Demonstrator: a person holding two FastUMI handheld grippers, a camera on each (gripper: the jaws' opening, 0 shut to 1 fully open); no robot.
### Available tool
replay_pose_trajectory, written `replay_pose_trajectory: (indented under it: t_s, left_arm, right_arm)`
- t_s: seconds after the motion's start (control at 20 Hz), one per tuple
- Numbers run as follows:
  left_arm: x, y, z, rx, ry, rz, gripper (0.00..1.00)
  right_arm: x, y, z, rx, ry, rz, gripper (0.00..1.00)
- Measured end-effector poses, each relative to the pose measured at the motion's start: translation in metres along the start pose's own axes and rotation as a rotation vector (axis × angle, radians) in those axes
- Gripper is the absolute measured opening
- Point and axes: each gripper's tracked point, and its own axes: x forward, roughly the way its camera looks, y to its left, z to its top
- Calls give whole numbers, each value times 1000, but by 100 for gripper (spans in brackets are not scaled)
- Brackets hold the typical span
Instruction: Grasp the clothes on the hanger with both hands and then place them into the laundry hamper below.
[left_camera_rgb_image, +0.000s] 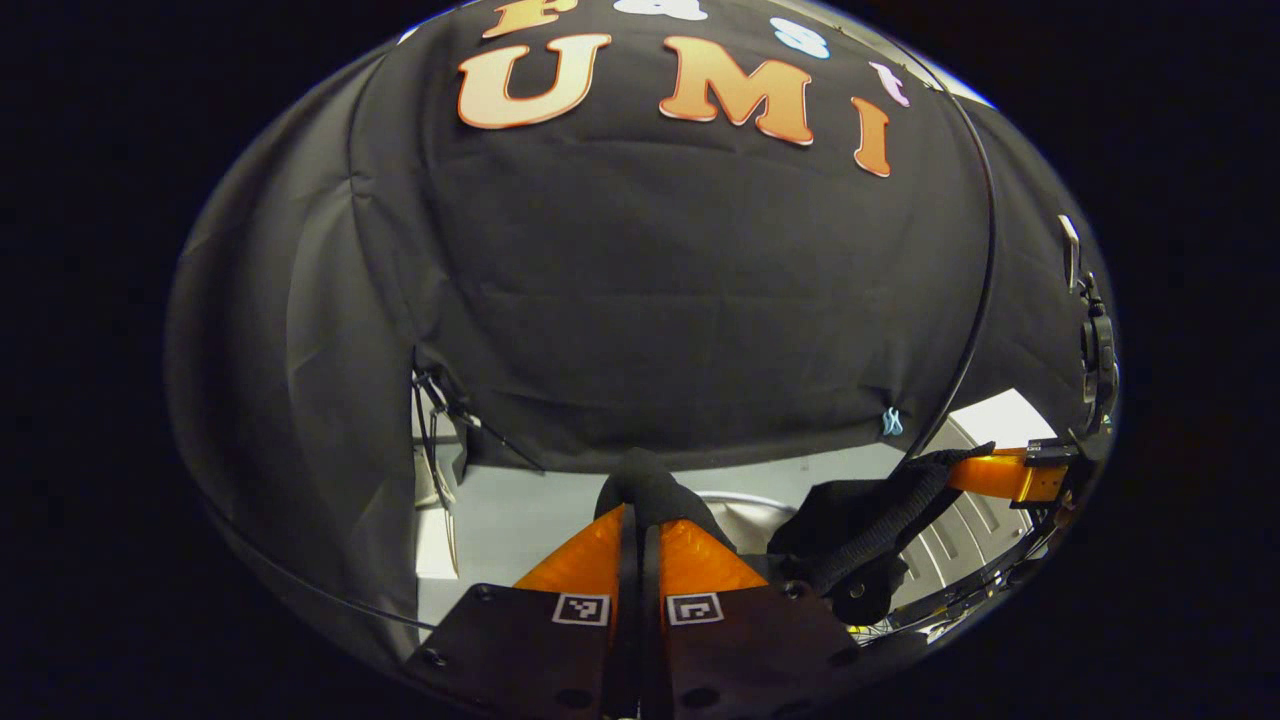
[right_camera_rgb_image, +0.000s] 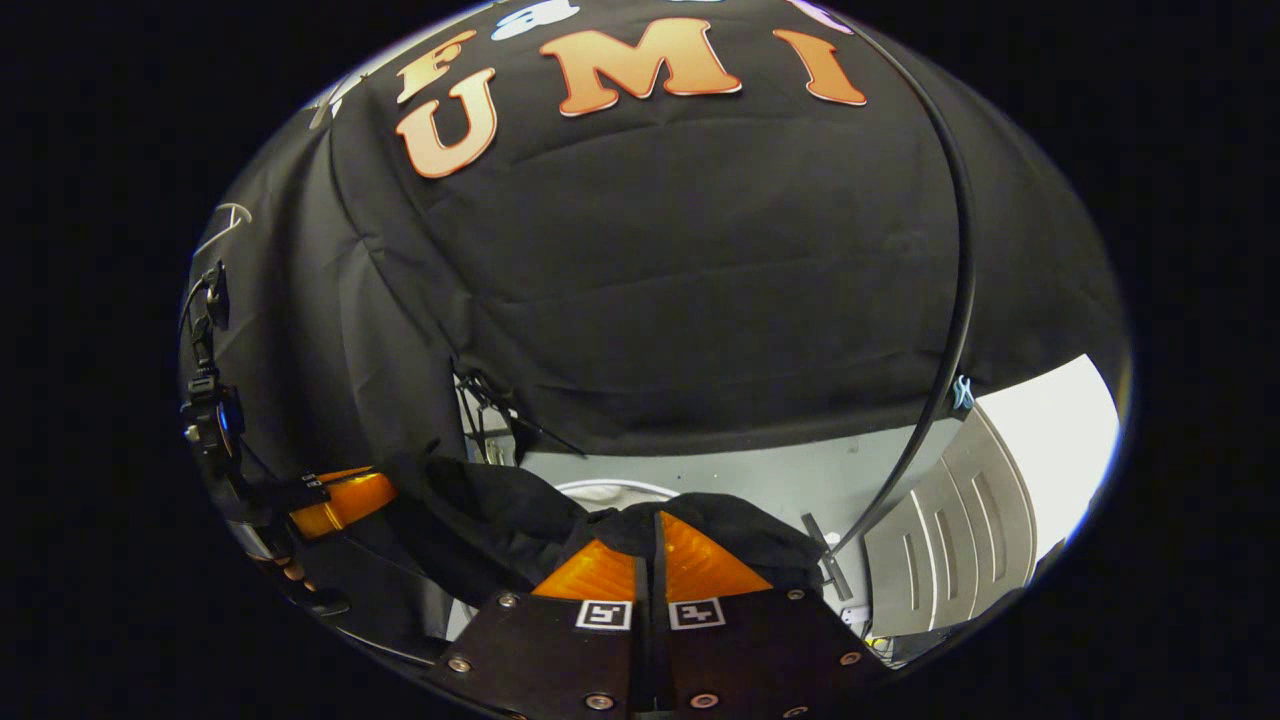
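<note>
Garment pinched — both grippers' tips

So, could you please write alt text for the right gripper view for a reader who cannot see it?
The right gripper is shut on a black garment, its fingers pinching the cloth. The left gripper, farther off, holds the same garment, which hangs above a white hamper rim.

Garment: black soft fabric clothing, bunched and draped, a fold pinched at the fingertips in the left gripper view, another in the right gripper view.
Hamper: white round-rimmed laundry hamper, just behind the fabric, mostly hidden.
</note>
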Motion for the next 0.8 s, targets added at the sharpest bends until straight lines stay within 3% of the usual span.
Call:
replay_pose_trajectory:
  t_s: [0.4,0.45,0.7,0.75,0.8]
  left_arm:
    - [33,-8,-81,-10,186,-6,6]
    - [35,-12,-91,-11,219,-9,12]
    - [39,-20,-107,-31,242,-27,15]
    - [38,-19,-102,-26,228,-23,27]
    - [40,-15,-98,-16,216,-15,31]
  right_arm:
    - [44,3,-63,-66,138,-33,7]
    - [44,3,-71,-72,153,-37,9]
    - [51,7,-96,-43,222,-21,11]
    - [53,5,-100,-39,229,-27,11]
    - [53,1,-97,-41,221,-39,13]
